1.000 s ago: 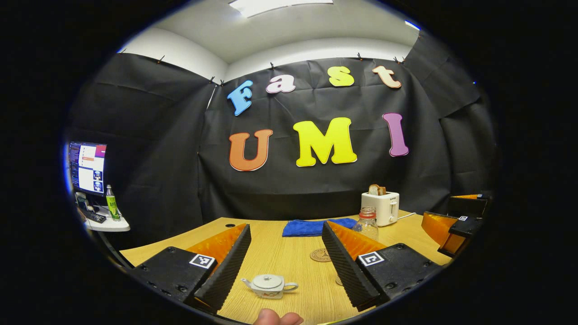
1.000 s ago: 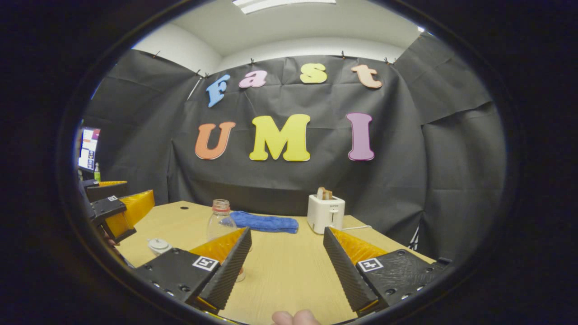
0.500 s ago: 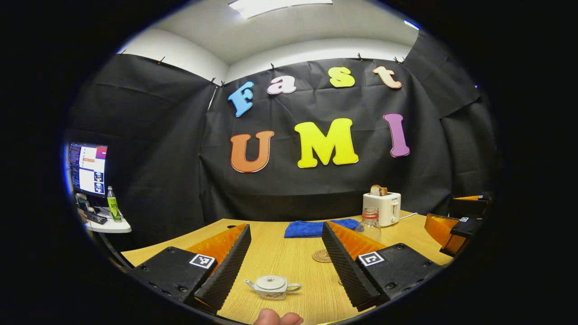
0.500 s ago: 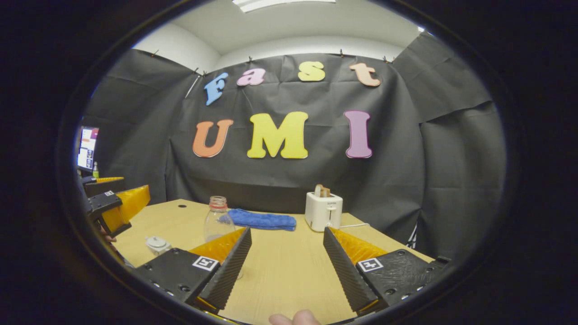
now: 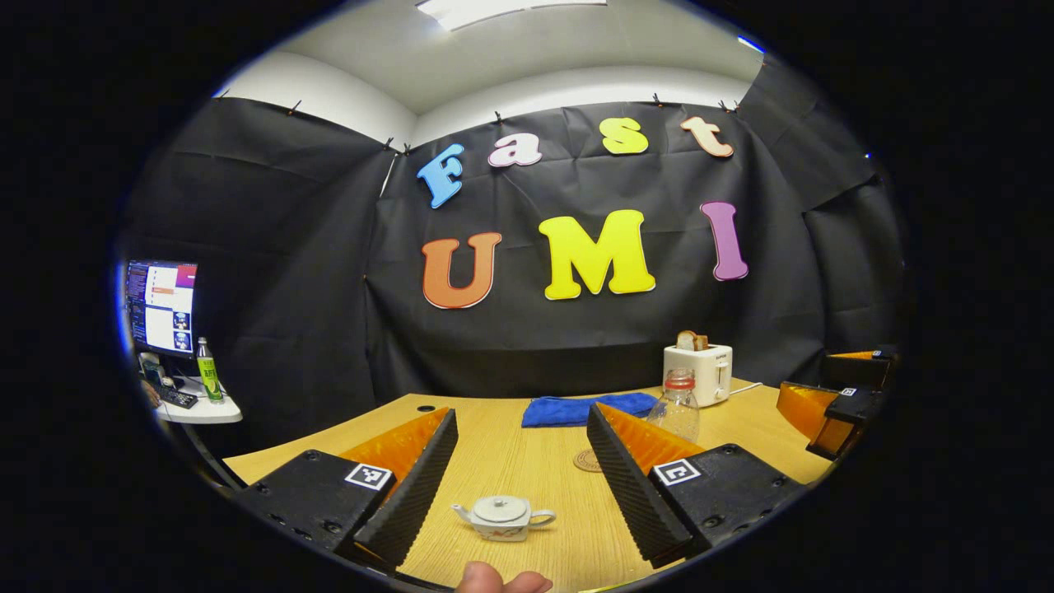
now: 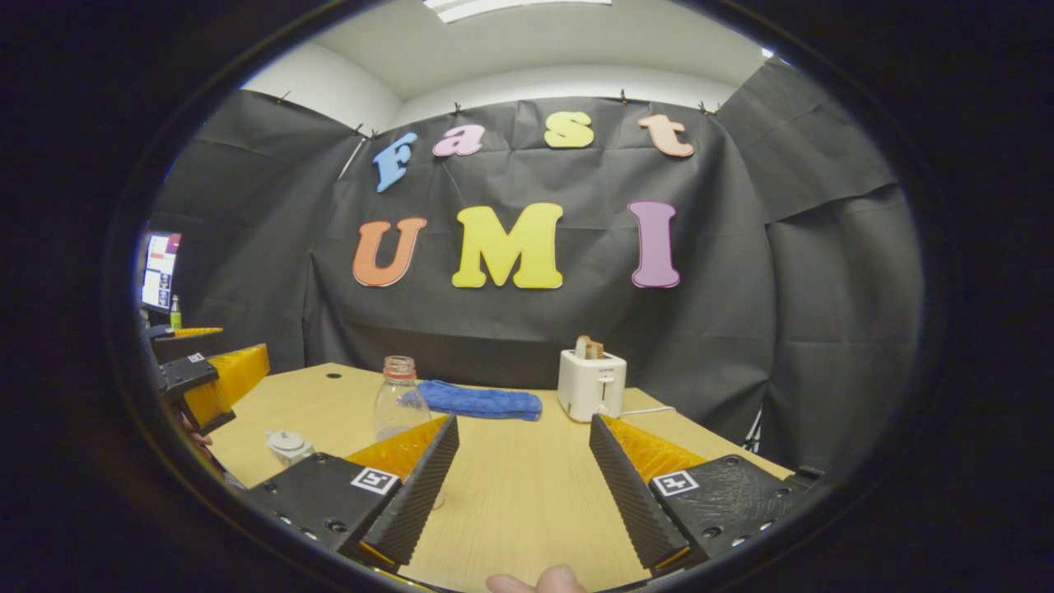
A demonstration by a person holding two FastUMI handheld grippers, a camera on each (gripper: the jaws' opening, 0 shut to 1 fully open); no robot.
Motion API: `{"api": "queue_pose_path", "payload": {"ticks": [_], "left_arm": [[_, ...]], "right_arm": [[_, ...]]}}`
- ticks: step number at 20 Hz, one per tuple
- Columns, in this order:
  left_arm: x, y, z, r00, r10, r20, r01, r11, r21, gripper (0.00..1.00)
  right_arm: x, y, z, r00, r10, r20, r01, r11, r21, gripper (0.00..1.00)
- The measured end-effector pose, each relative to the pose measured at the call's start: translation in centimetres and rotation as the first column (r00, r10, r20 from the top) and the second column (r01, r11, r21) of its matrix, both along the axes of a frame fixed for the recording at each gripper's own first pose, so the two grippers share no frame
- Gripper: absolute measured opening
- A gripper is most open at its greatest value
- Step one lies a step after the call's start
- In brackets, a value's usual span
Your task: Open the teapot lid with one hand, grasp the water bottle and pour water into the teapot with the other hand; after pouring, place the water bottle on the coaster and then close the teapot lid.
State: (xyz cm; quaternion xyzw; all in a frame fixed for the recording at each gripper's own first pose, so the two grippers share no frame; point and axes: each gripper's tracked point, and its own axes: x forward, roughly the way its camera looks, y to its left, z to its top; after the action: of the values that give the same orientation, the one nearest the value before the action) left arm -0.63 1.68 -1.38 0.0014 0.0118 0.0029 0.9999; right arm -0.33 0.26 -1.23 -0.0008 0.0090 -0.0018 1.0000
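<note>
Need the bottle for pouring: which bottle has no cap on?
The clear bottle on the table, neck open. The green bottle on the side shelf is capped.

Black cloth wall (image 5: 272,247) pinned up around the booth, white ceiling (image 5: 576,41) with a bright light panel (image 5: 494,8), light wooden tabletop (image 6: 527,486), small white side table (image 5: 202,410) carrying a monitor (image 5: 160,305)

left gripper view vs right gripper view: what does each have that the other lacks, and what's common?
Left gripper view adds the coaster, a side desk and the right gripper at its edge. Right gripper view adds the left gripper at its edge. Shared: teapot with its lid on, water bottle, blue cloth, toaster, monitor, table.
</note>
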Motion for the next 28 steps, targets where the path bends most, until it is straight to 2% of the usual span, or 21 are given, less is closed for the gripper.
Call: {"api": "queue_pose_path", "payload": {"ticks": [8,10,11,12,14,18,19,22,25,26,27,28], "left_arm": [[-0.6,1.8,-6.2,0.989,0.020,-0.148,-0.017,1.000,0.016,0.99],[-0.1,1.8,-7.4,0.983,0.010,-0.181,-0.008,1.000,0.013,0.99],[0.2,1.8,-7.9,0.980,0.007,-0.199,-0.006,1.000,0.008,0.95],[0.6,1.7,-8.4,0.976,-0.005,-0.216,0.005,1.000,0.000,0.99],[1.3,1.7,-9.2,0.969,-0.016,-0.247,0.016,1.000,-0.004,0.98],[2.5,1.5,-10.5,0.953,-0.031,-0.302,0.033,0.999,0.000,0.81],[2.9,1.3,-11.0,0.947,-0.039,-0.319,0.042,0.999,0.002,0.75],[3.3,1.3,-11.7,0.936,-0.043,-0.350,0.051,0.999,0.012,0.67],[3.7,1.5,-12.8,0.918,-0.026,-0.395,0.036,0.999,0.018,0.54],[3.8,1.6,-13.0,0.913,-0.022,-0.406,0.030,0.999,0.013,0.54],[3.8,1.4,-12.8,0.915,-0.025,-0.402,0.034,0.999,0.016,0.47],[3.8,1.4,-12.8,0.913,-0.020,-0.407,0.030,0.999,0.020,0.46]], "right_arm": [[0.0,0.4,-1.0,1.000,0.017,-0.002,-0.017,1.000,-0.023,0.96],[0.0,0.5,-1.4,1.000,0.019,-0.008,-0.019,0.999,-0.036,0.96],[0.1,0.5,-1.5,1.000,0.018,-0.012,-0.019,0.999,-0.042,0.98],[0.2,0.5,-1.7,1.000,0.015,-0.015,-0.016,0.999,-0.044,0.96],[0.3,0.2,-1.9,1.000,0.011,-0.020,-0.012,0.999,-0.046,0.96],[0.9,-0.2,-2.6,0.999,0.003,-0.038,-0.005,0.999,-0.041,0.98],[1.1,-0.3,-2.7,0.999,0.002,-0.041,-0.004,0.999,-0.041,0.96],[1.6,-0.5,-3.0,0.999,-0.001,-0.048,-0.001,0.999,-0.041,0.96],[2.0,-0.6,-3.5,0.998,0.003,-0.059,-0.005,0.999,-0.036,0.96],[2.1,-0.6,-3.8,0.998,0.006,-0.067,-0.008,0.999,-0.035,0.96],[2.2,-0.5,-4.0,0.997,0.009,-0.072,-0.012,0.999,-0.038,0.96],[2.3,-0.6,-4.1,0.997,0.011,-0.073,-0.014,0.999,-0.041,0.96]]}}
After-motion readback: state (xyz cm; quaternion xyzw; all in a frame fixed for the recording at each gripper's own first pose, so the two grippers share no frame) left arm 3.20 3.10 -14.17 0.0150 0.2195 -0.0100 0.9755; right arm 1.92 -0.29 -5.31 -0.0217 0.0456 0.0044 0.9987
